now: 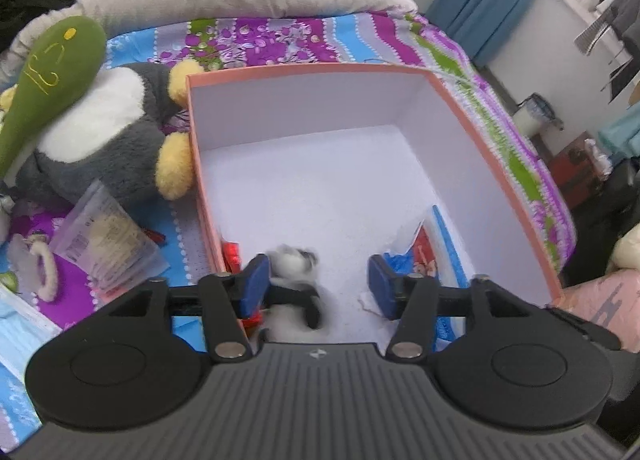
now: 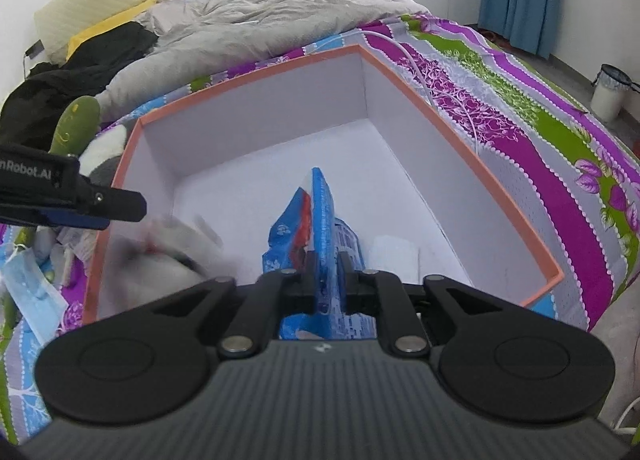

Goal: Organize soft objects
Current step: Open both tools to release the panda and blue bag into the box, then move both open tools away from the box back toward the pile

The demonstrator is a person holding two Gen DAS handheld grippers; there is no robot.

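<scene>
Both our grippers are over the box (image 1: 492, 164) on the bed (image 2: 520, 108). Left gripper (image 1: 320, 280): jaws wide apart, nothing pressed between them. A small black-and-white plush toy (image 1: 294, 260) sits blurred just below them at the near left of the box, probably falling in. Right gripper (image 2: 326, 280): jaws nearly closed with the blue packet (image 2: 320, 220) between them, its far end inside the box; we can't tell if the pads grip it.

Left to do, as we judge it: penguin plush (image 1: 104, 132), green plush (image 1: 52, 72), clear bag (image 1: 100, 236) and face mask (image 2: 32, 288), all on the bed left of the box. Roughly the early half.
</scene>
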